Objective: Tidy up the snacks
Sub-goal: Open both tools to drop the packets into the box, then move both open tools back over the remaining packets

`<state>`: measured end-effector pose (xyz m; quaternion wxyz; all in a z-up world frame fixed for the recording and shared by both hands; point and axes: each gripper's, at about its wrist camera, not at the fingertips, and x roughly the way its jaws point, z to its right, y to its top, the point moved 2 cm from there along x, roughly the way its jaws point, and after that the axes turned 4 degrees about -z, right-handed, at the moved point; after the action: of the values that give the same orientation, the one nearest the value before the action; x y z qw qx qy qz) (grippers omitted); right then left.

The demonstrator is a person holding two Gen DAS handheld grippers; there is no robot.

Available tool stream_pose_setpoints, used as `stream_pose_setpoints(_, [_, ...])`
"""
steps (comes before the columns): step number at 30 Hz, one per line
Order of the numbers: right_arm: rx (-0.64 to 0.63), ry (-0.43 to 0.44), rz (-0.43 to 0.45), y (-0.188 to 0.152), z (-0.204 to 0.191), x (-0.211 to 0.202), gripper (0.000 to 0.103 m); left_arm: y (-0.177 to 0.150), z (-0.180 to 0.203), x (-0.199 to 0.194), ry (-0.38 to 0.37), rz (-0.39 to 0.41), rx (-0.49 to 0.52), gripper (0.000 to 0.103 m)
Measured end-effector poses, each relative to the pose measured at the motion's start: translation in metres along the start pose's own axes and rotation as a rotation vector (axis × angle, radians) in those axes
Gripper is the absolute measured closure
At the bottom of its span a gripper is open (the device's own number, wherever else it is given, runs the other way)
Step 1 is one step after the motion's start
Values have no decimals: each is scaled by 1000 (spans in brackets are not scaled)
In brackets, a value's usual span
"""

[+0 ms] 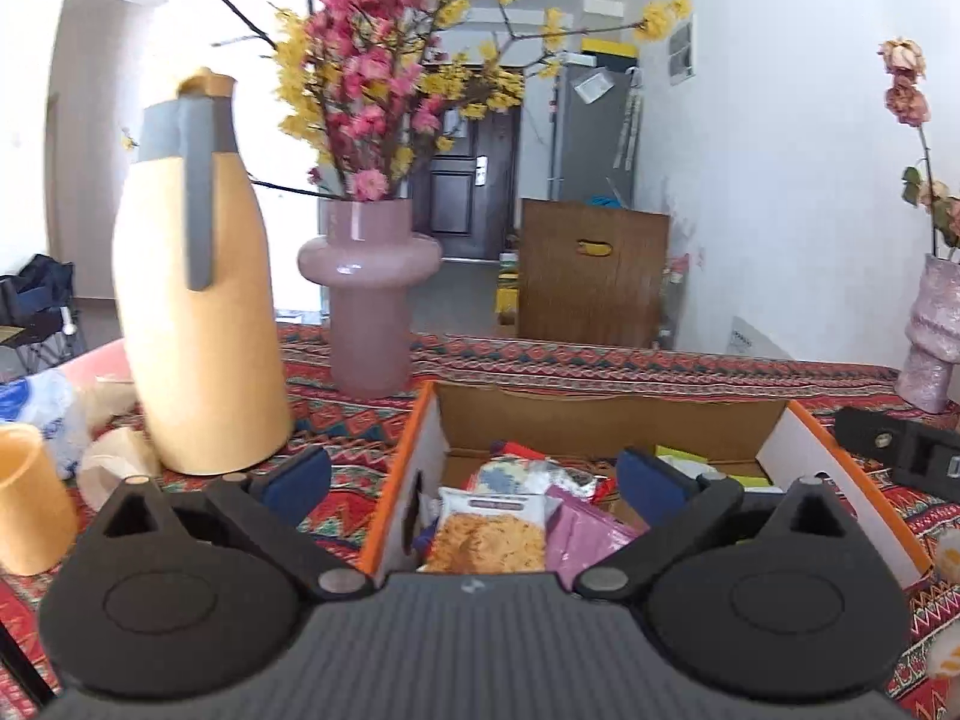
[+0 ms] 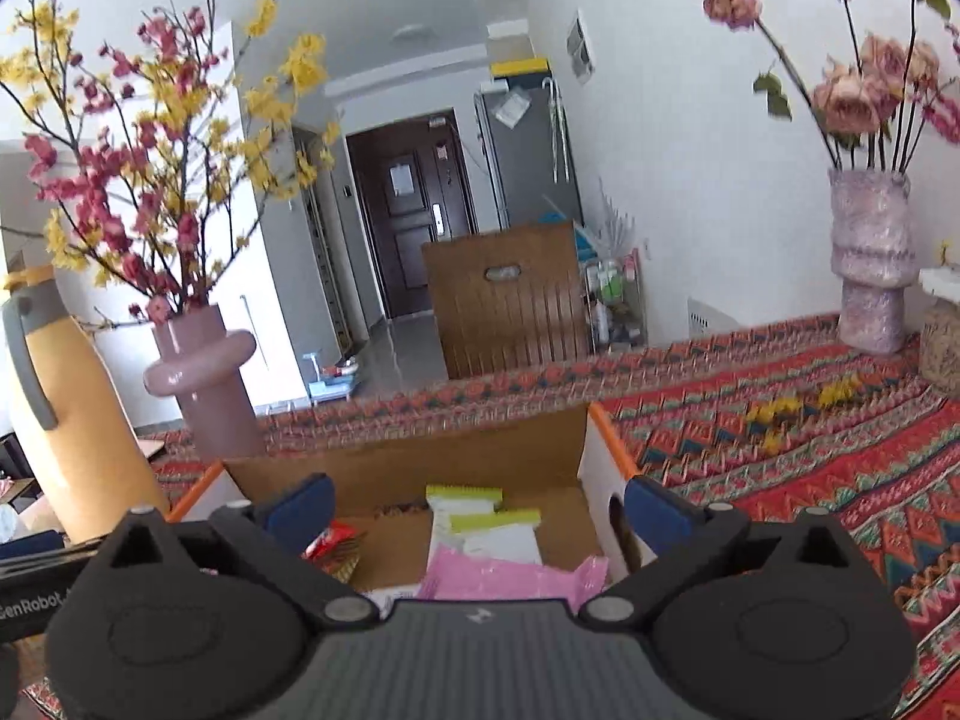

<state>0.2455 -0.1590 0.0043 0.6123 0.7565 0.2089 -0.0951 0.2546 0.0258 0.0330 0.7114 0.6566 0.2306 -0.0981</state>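
1. Left wrist view: the worktop (image 1: pixel 600 366), under a red patterned cloth, carries everything here.
2. A tall yellow jug (image 1: pixel 198 312) with a grey handle stands at the left of it, with a pink vase (image 1: pixel 366 300) of pink and yellow blossom just beside it, farther back.
3. The open cardboard box (image 1: pixel 600 420), orange along its edges, sits in the middle of the worktop, to the right of the jug and in front of the vase.
4. The left gripper (image 1: pixel 474 480) hangs at the box's near left corner with its blue-padded fingers (image 1: pixel 651 480) spread wide and released. One finger is outside the left wall and the other is over the inside; nothing is grasped.
5. The snacks lie loose in the box: a clear packet of yellow crisps (image 1: pixel 492 531) at the near left, a purple packet (image 1: pixel 585 534) touching its right side, and more wrappers behind.
6. In the right wrist view, the right gripper (image 2: pixel 477 504) is over the box's right half, fingers (image 2: pixel 300 504) likewise wide apart and empty.
7. Below it lie a pink packet (image 2: pixel 510 579), two white packets with yellow-green tops (image 2: pixel 489 525) and a red wrapper (image 2: pixel 333 543).
8. A textured pink vase (image 2: pixel 870 264) of faded roses stands well apart at the far right.
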Motion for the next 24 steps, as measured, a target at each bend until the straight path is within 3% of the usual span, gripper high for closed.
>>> stream_pose_setpoints(6, [-52,12,6,0,-2,-30,0,-4,-12,-29,-11,-18,-1,0])
stream_pose_setpoints(24, [-303,73,-271,-96,-20,-88,0,-72,-49,-79,-29,-183,42,0])
